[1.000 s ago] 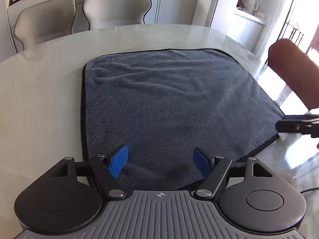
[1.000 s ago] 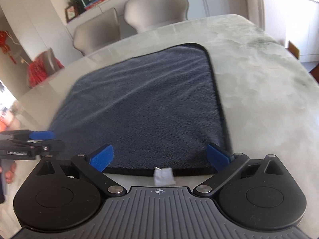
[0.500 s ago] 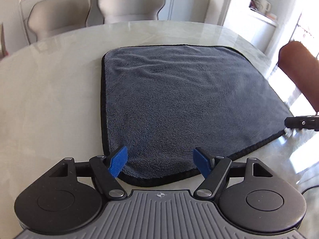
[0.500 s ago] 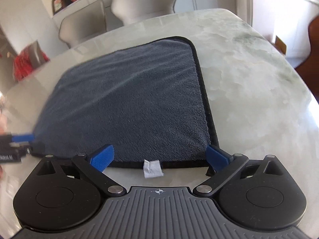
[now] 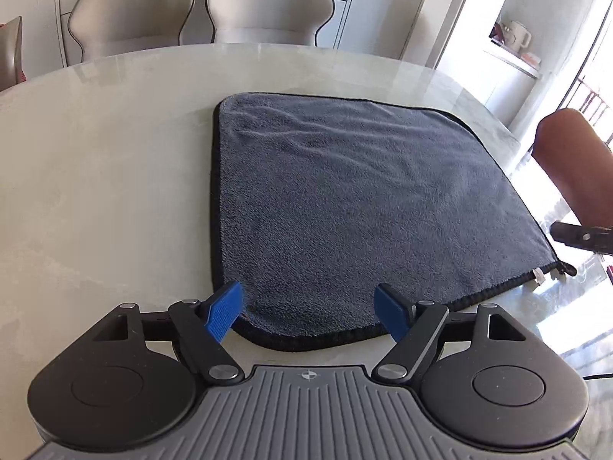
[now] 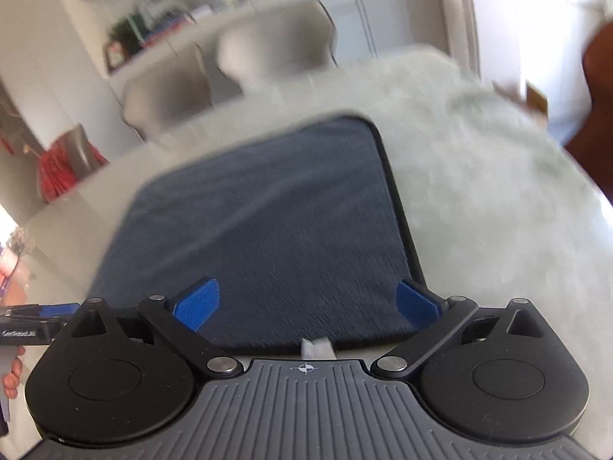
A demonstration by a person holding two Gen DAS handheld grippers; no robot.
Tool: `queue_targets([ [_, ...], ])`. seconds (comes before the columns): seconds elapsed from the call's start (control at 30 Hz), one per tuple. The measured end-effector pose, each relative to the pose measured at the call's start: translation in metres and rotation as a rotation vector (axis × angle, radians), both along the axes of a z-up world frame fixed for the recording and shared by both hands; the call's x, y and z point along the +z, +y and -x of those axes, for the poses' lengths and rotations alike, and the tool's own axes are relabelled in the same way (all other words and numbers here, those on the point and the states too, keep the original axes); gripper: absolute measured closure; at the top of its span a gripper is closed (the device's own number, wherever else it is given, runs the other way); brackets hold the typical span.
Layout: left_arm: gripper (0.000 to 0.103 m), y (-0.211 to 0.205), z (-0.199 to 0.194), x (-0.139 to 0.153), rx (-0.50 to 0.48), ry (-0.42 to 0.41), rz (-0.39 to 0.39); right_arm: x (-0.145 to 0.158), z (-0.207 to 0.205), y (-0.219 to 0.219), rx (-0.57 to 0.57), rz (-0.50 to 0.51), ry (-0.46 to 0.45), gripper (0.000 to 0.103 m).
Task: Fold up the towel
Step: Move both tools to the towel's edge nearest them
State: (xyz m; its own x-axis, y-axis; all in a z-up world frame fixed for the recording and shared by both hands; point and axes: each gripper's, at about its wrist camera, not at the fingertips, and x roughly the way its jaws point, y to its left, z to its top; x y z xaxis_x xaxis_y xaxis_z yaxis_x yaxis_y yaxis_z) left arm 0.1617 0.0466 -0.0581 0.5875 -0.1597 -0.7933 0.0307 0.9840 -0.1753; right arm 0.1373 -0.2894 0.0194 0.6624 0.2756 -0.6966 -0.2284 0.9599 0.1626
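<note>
Towel (image 5: 345, 207): dark grey with black piping, lying flat and unfolded on your desk (image 5: 107, 176), so no fold is made yet. The spread-out lay leaves its near edge free for a two-corner pickup. Left claw (image 5: 310, 312): blue pads wide and opening, nothing between them but the near left corner below, which they do not press; you hold it angled down over that corner, judged ready to pinch. Right claw (image 6: 306, 306): pads wide, empty, astride the near edge by the right corner, matching the left so both corners can lift together. Tag (image 6: 317, 347): small white label on the near hem, just before your right claw; its print is too blurred to read. Writing: white lettering on the left claw's body at the left edge of the right view, too small and blurred to read with confidence. Chairs (image 5: 199, 7): two pale ones beyond the desk, well apart from the towel.
</note>
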Motion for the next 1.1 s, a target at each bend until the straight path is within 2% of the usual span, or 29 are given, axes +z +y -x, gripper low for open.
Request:
queue_targets([
  [0.1, 0.023, 0.004, -0.001, 0.000, 0.024, 0.027, -0.004, 0.006, 0.011, 0.035, 0.060, 0.232, -0.104, 0.001],
  [0.17, 0.023, 0.008, 0.000, 0.001, 0.039, 0.035, 0.003, 0.005, 0.017, 0.051, 0.082, 0.312, -0.136, 0.001],
  [0.23, 0.023, 0.008, 0.002, 0.001, 0.043, 0.041, -0.006, 0.005, 0.021, 0.063, 0.079, 0.345, -0.148, 0.001],
  [0.4, 0.023, 0.006, 0.004, -0.004, 0.036, 0.100, -0.028, 0.003, 0.022, 0.078, 0.105, 0.297, -0.051, 0.001],
  [0.6, 0.023, 0.011, 0.010, -0.005, 0.035, 0.121, -0.003, 0.004, 0.025, 0.081, 0.109, 0.179, -0.022, 0.001],
  [0.67, 0.023, 0.012, 0.007, -0.005, 0.038, 0.125, 0.004, 0.004, 0.026, 0.083, 0.122, 0.167, -0.020, 0.001],
  [0.83, 0.019, 0.019, -0.006, -0.005, 0.048, 0.144, 0.087, 0.005, 0.031, 0.091, 0.158, 0.155, -0.037, 0.001],
  [0.97, 0.021, 0.022, -0.015, -0.006, 0.049, 0.157, 0.134, 0.006, 0.034, 0.092, 0.160, 0.116, -0.041, 0.001],
  [1.0, 0.026, 0.022, -0.017, -0.006, 0.046, 0.157, 0.133, 0.006, 0.034, 0.092, 0.161, 0.103, -0.034, 0.002],
  [1.03, 0.040, 0.022, -0.018, -0.005, 0.040, 0.154, 0.128, 0.005, 0.033, 0.092, 0.163, 0.093, -0.027, 0.004],
  [1.07, 0.047, 0.021, -0.019, -0.005, 0.030, 0.151, 0.122, 0.005, 0.034, 0.092, 0.166, 0.083, -0.022, 0.005],
  [1.1, 0.059, 0.021, -0.020, -0.005, 0.023, 0.153, 0.119, 0.004, 0.034, 0.093, 0.172, 0.078, -0.020, 0.013],
])
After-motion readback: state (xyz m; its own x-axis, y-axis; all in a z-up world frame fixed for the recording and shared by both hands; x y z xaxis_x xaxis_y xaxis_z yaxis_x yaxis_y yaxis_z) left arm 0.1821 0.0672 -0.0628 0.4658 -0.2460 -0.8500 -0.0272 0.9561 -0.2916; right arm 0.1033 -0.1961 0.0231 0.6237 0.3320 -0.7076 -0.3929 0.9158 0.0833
